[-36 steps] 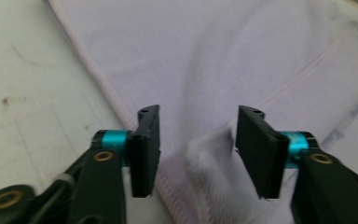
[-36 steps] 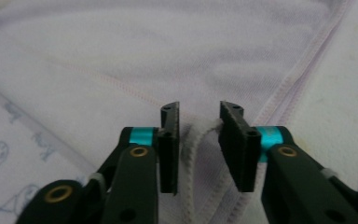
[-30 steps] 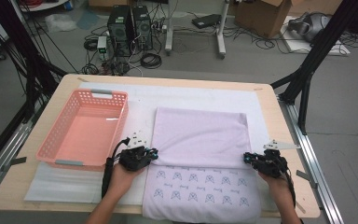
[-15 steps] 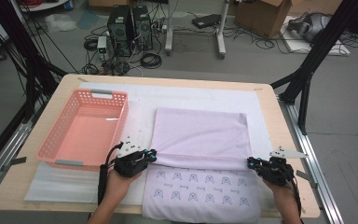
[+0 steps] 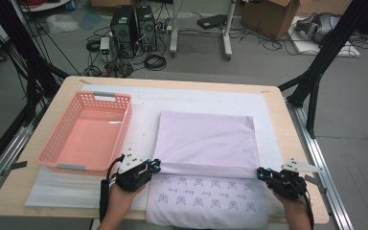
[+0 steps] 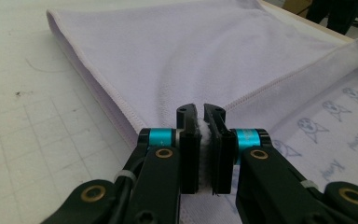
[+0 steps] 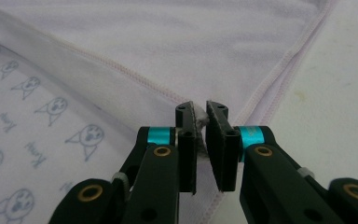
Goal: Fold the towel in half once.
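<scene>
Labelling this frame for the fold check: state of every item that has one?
towel: partly folded, plain side folded over the printed side, printed strip left bare at the near edge.
left hand-held gripper: shut on the towel's folded edge, at its left corner.
right hand-held gripper: shut on the towel's folded edge, at its right corner.
basket: upright, empty, left of the towel.

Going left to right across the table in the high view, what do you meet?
pink basket → left gripper, shut on the cloth's left corner → lilac cloth folded over itself, cat-print side showing below → right gripper, shut on the cloth's right corner.
</scene>
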`<state>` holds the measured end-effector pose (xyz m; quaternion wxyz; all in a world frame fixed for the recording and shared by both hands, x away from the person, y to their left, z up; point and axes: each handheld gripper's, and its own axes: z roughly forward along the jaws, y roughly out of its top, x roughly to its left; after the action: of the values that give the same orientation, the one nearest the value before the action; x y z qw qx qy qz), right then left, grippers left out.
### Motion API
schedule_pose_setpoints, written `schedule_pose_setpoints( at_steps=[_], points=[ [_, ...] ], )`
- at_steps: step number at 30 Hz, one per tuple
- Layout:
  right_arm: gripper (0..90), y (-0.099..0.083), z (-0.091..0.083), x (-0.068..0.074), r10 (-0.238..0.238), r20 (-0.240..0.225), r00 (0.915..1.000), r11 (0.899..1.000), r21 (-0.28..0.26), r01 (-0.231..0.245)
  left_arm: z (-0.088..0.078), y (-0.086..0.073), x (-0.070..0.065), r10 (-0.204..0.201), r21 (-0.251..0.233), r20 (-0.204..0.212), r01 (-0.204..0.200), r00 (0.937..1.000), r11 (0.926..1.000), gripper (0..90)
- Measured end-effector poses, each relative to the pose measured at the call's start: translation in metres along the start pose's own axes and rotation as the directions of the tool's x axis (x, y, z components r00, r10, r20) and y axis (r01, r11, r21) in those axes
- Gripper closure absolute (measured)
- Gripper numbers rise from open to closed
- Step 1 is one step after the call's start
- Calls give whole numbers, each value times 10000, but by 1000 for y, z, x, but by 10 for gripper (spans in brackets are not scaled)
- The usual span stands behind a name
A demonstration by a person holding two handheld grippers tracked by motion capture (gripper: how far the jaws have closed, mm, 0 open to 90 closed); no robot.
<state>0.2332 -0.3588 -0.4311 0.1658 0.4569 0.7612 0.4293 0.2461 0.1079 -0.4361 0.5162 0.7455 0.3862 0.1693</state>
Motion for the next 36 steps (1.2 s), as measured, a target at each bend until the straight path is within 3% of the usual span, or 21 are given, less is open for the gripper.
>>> schedule_pose_setpoints(
  at_steps=[15, 36],
  points=[
    [825, -16, -23, 12, 27, -93, 10000, 9999, -124, -29, -22, -13, -21, -111, -114, -31, 111, 9999, 9999, 845],
    [825, -42, -55, 40, -291, -383, 9988, 9995, -94, 288, -64, -37, -55, -353, -314, -262, 345, 9990, 9989, 844]
  ],
)
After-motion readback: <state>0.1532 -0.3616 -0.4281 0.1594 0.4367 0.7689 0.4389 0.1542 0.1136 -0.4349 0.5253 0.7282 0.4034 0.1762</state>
